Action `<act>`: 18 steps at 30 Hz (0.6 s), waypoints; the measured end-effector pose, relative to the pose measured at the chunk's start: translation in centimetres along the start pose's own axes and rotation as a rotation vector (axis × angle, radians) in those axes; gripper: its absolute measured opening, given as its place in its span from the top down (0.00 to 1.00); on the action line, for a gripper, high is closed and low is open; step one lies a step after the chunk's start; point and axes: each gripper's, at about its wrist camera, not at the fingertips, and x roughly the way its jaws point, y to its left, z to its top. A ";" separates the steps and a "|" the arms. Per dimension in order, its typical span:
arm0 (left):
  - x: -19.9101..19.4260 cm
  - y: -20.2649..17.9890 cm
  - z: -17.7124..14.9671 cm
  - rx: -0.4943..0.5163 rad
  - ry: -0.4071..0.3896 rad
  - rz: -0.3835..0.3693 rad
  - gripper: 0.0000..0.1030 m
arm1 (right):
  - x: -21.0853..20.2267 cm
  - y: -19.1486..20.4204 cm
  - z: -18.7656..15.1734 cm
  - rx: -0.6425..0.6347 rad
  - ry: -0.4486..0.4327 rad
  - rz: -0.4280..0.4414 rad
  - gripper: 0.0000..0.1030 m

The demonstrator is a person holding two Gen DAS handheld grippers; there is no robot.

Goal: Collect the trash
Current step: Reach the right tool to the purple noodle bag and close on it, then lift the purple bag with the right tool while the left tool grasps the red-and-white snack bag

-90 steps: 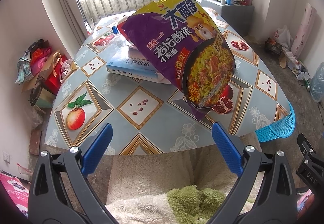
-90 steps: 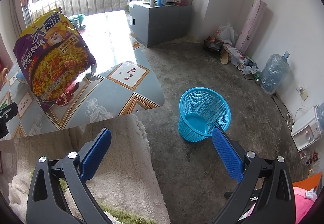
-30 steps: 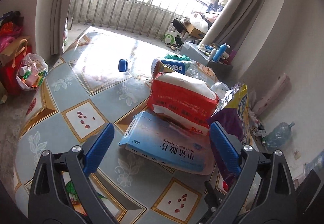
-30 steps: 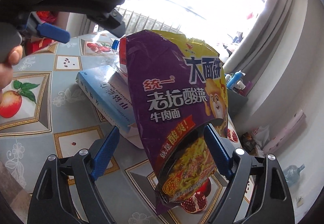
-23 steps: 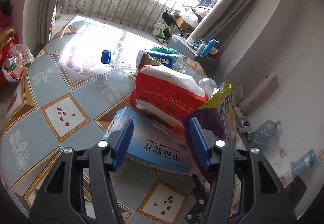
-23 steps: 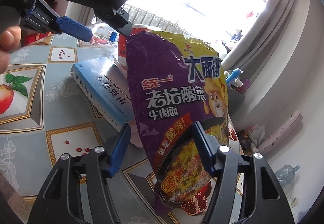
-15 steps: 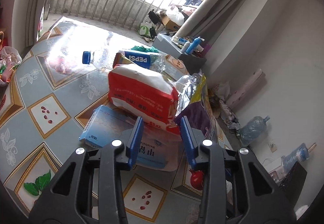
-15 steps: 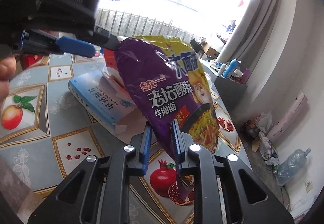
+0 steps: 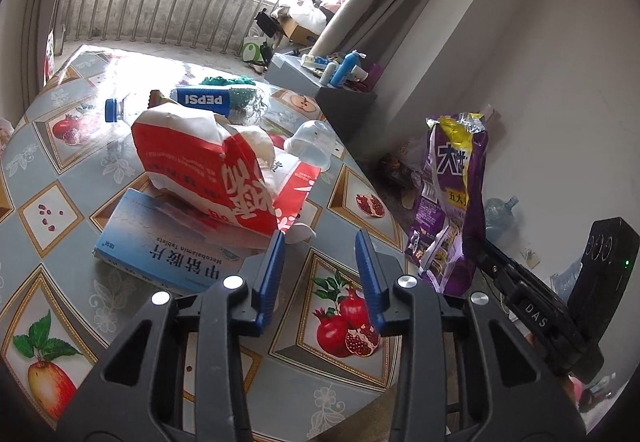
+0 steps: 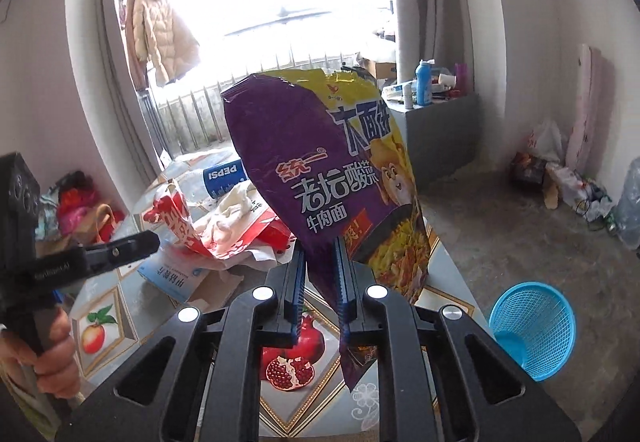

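A purple and yellow noodle bag (image 10: 340, 178) stands upright in the air over the table's near corner. My right gripper (image 10: 320, 246) has its jaws closing on the bag's lower part, and both pads press it. From the left wrist view the same bag (image 9: 456, 202) hangs off the table's right edge. My left gripper (image 9: 320, 238) is partly narrowed with only tabletop showing between its fingers. Its left fingertip sits at the corner of a torn red and white bag (image 9: 200, 162). That bag rests on a blue medicine box (image 9: 160, 242).
A Pepsi bottle (image 9: 200, 100) and a clear plastic cup (image 9: 312, 142) lie farther back on the patterned table (image 9: 340, 382). A blue mesh basket (image 10: 532, 326) stands on the floor to the right. A grey cabinet (image 10: 440, 130) and floor clutter line the far wall.
My right gripper closed on the noodle bag and carried it up and to the right, off the pile. The left gripper narrowed and moved in toward the red bag, which now gapes open.
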 end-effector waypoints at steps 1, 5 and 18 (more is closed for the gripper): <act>0.2 -0.3 -0.1 0.007 0.006 0.002 0.67 | 0.1 -0.7 0.2 0.029 0.002 0.029 0.89; 1.0 -1.6 -0.5 0.037 0.025 0.006 0.67 | -0.7 -2.8 0.9 0.137 -0.020 0.182 0.92; 5.6 -6.7 -1.0 0.136 0.104 -0.042 0.70 | 4.7 -15.7 -6.2 0.780 0.315 0.663 0.94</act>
